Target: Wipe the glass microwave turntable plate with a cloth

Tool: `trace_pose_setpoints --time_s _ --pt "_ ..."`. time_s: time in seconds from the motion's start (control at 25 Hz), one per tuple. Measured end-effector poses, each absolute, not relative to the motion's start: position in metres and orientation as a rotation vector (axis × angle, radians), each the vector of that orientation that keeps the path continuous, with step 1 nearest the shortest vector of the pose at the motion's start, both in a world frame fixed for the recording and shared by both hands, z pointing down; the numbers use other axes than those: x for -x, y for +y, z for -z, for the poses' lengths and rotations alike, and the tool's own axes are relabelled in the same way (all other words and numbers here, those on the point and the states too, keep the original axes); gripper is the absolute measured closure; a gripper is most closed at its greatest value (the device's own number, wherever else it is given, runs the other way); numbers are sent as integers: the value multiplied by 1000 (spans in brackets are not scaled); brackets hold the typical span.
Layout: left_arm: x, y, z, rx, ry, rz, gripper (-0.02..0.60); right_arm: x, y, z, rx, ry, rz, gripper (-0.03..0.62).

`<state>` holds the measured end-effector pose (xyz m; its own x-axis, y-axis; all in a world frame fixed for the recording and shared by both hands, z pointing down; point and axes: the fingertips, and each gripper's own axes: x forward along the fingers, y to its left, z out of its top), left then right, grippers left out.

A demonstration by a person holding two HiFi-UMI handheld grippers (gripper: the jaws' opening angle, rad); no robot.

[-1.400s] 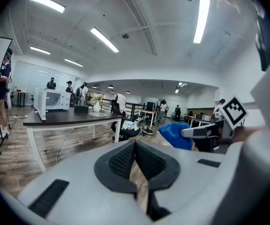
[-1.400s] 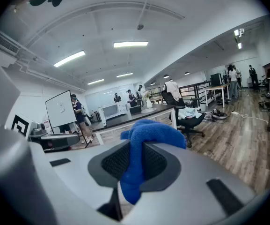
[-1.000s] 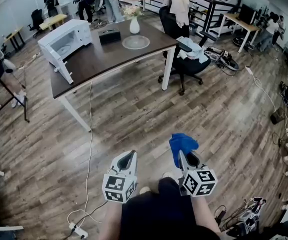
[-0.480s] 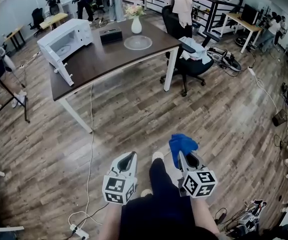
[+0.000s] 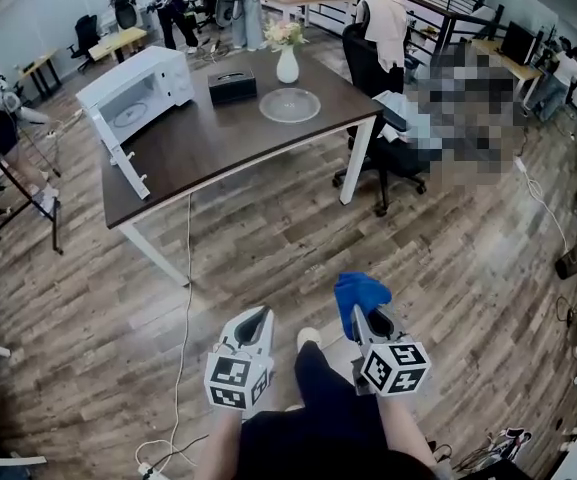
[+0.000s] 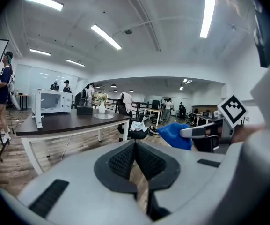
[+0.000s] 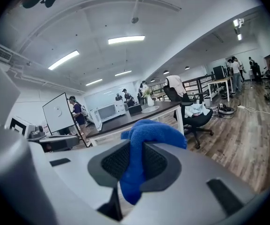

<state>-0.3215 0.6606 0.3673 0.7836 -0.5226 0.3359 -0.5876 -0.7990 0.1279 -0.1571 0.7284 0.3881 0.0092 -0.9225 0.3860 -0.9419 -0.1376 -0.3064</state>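
Observation:
The round glass turntable plate point(image 5: 290, 105) lies on the dark table point(image 5: 208, 143) far ahead, also small in the left gripper view point(image 6: 103, 116) and the right gripper view point(image 7: 149, 109). My right gripper point(image 5: 361, 315) is shut on a blue cloth point(image 5: 359, 292), which bulges out above its jaws point(image 7: 146, 132). The left gripper point(image 5: 255, 321) is shut with nothing in it point(image 6: 135, 146). Both hang over the wooden floor, well short of the table.
A white microwave point(image 5: 138, 90) with its door open stands at the table's left end, next to a black box point(image 5: 232, 85) and a white vase of flowers point(image 5: 287, 60). A black office chair point(image 5: 388, 118) stands right of the table. A cable point(image 5: 183, 308) trails across the floor. Several people stand behind.
The table and its things have drawn a little nearer and shifted right in the head view. Both grippers keep their hold and their place below.

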Motion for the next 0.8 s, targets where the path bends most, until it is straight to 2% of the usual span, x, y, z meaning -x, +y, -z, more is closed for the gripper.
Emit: trace_pose_setpoints --time_s 0.48,0.8 --pt "235 505 -364 -2713 -945 -418 577 55 562 -386 -2145 -2061 -782 546" --pt "191 440 -370 -2698 -993 -413 577 7 489 -392 -2114 -2089 -771 546"
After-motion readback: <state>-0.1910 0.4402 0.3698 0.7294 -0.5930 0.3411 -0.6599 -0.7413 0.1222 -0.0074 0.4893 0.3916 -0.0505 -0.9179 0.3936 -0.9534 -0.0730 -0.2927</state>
